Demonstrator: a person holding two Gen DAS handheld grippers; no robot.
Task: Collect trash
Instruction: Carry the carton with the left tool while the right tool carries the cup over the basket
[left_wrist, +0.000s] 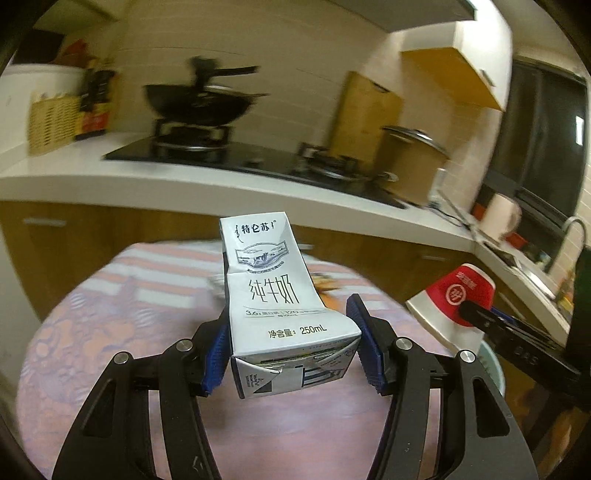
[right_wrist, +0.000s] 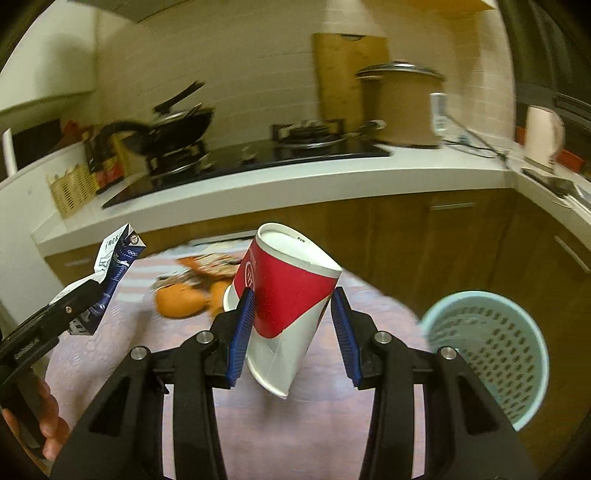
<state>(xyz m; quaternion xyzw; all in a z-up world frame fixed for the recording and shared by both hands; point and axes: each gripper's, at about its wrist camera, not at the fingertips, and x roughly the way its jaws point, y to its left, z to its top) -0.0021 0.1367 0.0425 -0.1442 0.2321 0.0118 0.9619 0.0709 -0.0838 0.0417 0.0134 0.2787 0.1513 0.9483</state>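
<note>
My left gripper (left_wrist: 291, 325) is shut on a white 250 mL milk carton (left_wrist: 280, 295), crumpled, held above the round table (left_wrist: 110, 325). The carton also shows at the left of the right wrist view (right_wrist: 114, 266). My right gripper (right_wrist: 291, 317) is shut on a red and white paper cup (right_wrist: 288, 299), tilted, mouth toward me, above the table's right part. The cup shows in the left wrist view (left_wrist: 454, 302). Orange peels (right_wrist: 184, 299) and a snack wrapper (right_wrist: 210, 262) lie on the table beyond the cup.
A pale green perforated waste basket (right_wrist: 487, 354) stands on the floor right of the table. Behind runs a white counter (right_wrist: 295, 184) with a hob, a wok (left_wrist: 199, 103), a pot (right_wrist: 402, 107), a kettle (right_wrist: 543, 136) and wooden cabinets below.
</note>
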